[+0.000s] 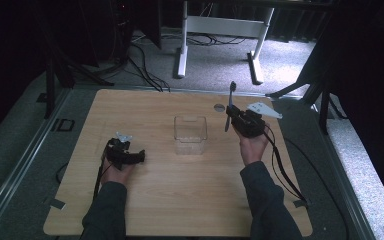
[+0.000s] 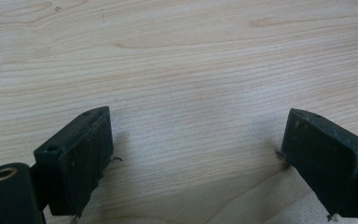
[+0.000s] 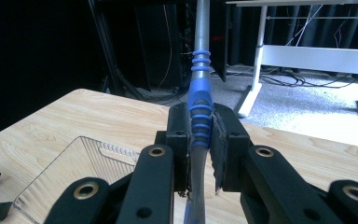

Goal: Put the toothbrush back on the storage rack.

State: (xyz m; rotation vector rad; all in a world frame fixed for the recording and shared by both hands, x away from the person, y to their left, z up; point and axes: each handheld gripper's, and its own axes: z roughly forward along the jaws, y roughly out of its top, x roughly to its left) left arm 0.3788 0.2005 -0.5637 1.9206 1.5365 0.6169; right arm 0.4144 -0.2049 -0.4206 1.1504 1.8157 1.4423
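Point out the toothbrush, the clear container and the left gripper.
toothbrush (image 3: 200,100): right gripper view, on the blue ribbed grip above the jaws.
clear container (image 1: 190,131): high view, on its front wall.
left gripper (image 2: 193,158): left gripper view, midway between its open jaws.

Dark grey sleeves, black claws (image 1: 228,114), trailing cables

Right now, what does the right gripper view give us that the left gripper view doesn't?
Right gripper view: the right gripper shut on a toothbrush with a blue ribbed grip and grey shaft that rises past the top edge, the clear plastic container lower left, and a white desk frame on grey carpet beyond the table.
Left gripper view: the left gripper open, its fingers wide apart over bare wood, with nothing between them.
Both: the light wooden table and a pair of black fingers.
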